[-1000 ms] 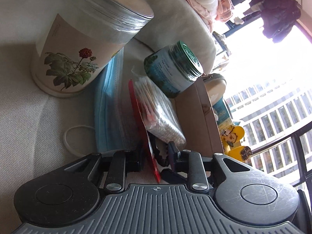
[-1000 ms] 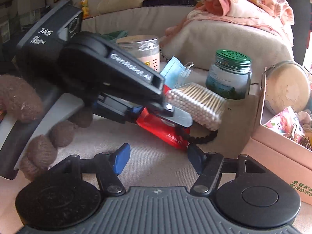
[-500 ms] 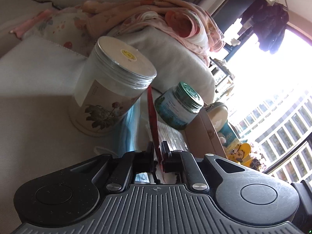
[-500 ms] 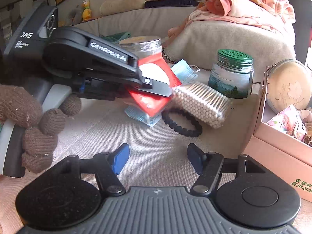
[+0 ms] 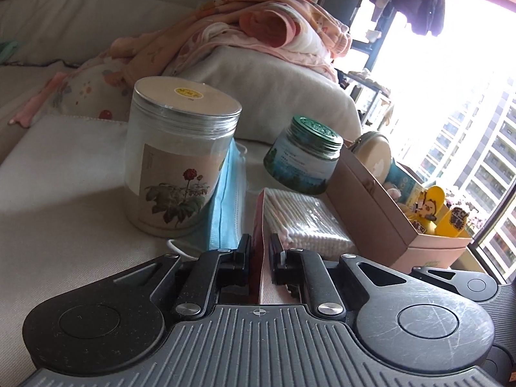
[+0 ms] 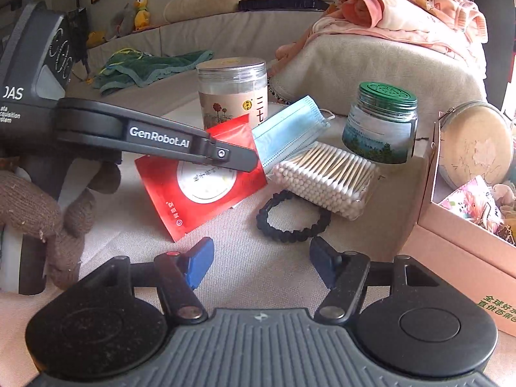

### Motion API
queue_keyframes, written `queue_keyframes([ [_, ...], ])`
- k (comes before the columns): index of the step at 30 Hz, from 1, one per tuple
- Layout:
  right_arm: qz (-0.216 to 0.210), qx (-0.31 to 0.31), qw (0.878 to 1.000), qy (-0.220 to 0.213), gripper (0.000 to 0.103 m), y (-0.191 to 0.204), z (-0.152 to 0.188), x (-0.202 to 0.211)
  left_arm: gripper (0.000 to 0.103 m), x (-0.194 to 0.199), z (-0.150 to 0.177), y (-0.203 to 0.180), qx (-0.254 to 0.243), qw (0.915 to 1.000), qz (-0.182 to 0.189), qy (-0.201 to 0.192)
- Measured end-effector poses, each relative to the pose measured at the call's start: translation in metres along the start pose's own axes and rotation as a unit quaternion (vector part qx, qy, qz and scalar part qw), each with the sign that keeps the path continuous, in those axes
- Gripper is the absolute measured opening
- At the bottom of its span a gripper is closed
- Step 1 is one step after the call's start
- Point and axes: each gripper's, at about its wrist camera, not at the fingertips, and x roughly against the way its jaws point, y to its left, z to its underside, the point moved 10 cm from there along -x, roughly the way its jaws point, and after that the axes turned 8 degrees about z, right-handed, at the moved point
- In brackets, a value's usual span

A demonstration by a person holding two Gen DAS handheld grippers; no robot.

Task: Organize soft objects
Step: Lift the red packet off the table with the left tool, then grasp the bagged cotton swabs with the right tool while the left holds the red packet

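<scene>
Two grippers are in my hands. My right gripper (image 6: 259, 259) sits nearest, its blue-tipped jaws spread wide over bare cushion with nothing between them. Just beyond it, my left gripper (image 5: 260, 251) has a flat red packet (image 6: 206, 183) between its jaws, lifted clear of the cushion and tilted; those jaws are easing slightly apart, though the packet remains pinched edge-on. My left hand (image 6: 38, 206) wears a brown knitted glove. A black hair tie (image 6: 292, 216) lies flat on the cushion, touching a wrapped bundle of cotton swabs (image 6: 325, 177). Behind them a blue face mask (image 6: 290, 129) leans against a tall flower-printed canister (image 6: 232, 93). A green-lidded jar (image 6: 382, 125) stands right of the mask, beside an open cardboard box (image 6: 451, 248). Farthest back, a pink blanket (image 6: 409, 9) drapes the sofa arm.
</scene>
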Motion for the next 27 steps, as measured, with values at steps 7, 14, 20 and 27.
queue_keyframes([
  [7, -0.032, 0.016, 0.999, 0.032, 0.096, 0.009, 0.003, -0.002, 0.013, 0.015, 0.01, 0.01, -0.013, 0.9991, -0.039, -0.001],
  [14, -0.026, 0.041, 0.995, 0.091, 0.077, 0.014, -0.003, 0.001, 0.01, 0.035, 0.008, 0.011, -0.05, 0.9955, -0.072, -0.036],
  [20, 0.064, -0.018, 0.994, 0.09, 0.073, -0.03, -0.083, 0.027, 0.01, 0.033, 0.012, 0.006, -0.059, 0.9939, -0.089, -0.027],
  [27, 0.06, -0.171, 0.956, 0.23, 0.073, -0.061, -0.112, -0.04, 0.012, 0.031, 0.015, 0.005, -0.048, 0.9975, -0.048, -0.021],
])
